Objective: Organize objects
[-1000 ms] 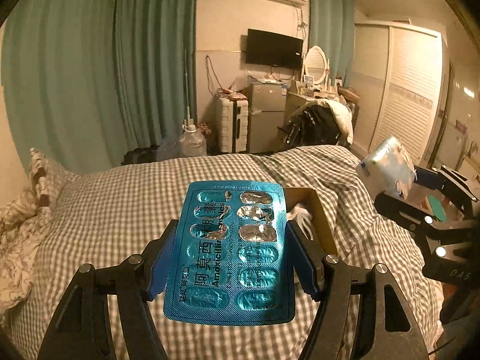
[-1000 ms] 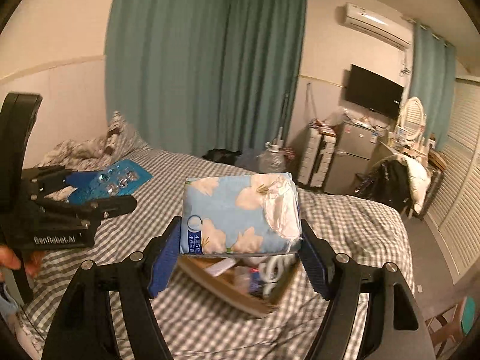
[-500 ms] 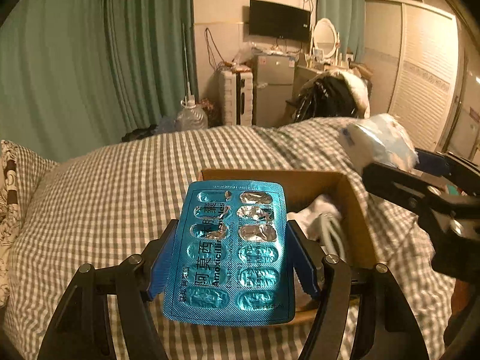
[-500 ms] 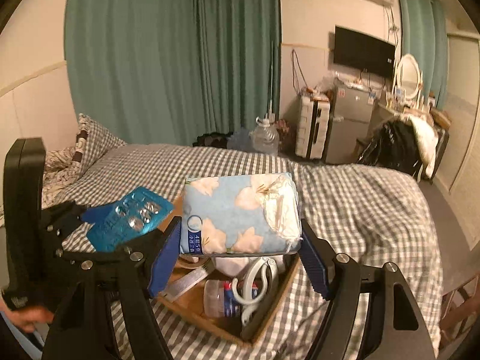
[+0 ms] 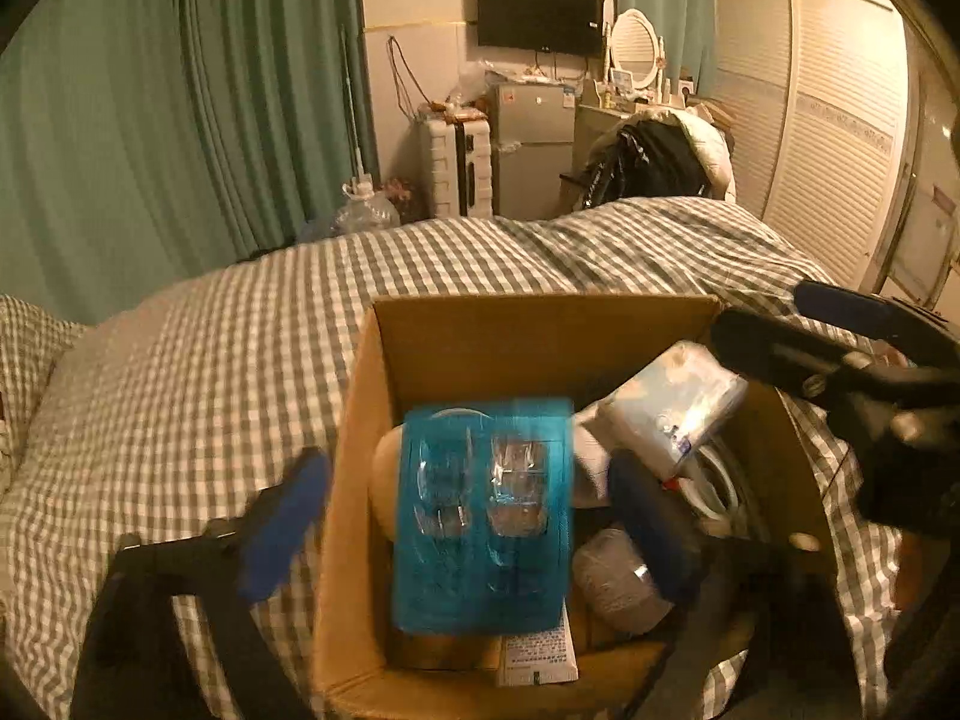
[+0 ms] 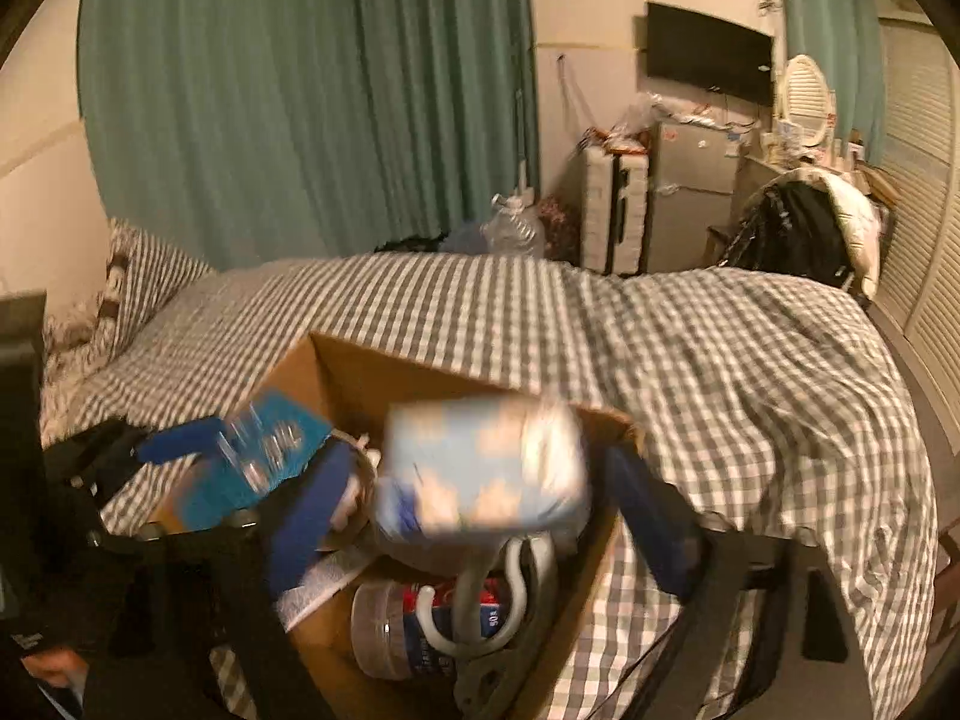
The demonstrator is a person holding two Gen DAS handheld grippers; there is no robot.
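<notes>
A blue blister pack of pills [image 5: 480, 516] hangs blurred over the open cardboard box [image 5: 540, 324], between the spread fingers of my left gripper [image 5: 474, 522], which is open. A blue flowered soft pack [image 6: 480, 468] is blurred between the spread fingers of my right gripper [image 6: 474, 516], also open, above the same box [image 6: 372, 372]. The flowered pack also shows in the left wrist view [image 5: 672, 408], and the blister pack in the right wrist view [image 6: 252, 462]. Neither finger pair touches its pack.
The box sits on a grey checked bed cover [image 5: 180, 396] and holds a jar [image 6: 390, 630], a white cable [image 6: 504, 576], a roll [image 5: 618, 576] and a small carton [image 5: 540, 648]. Pillows [image 6: 138, 276] lie at the left; curtains, a fridge and a wardrobe stand behind.
Both grippers moved down over the box and opened. The blister pack and the flowered pack have left the fingers and are dropping toward the box.
</notes>
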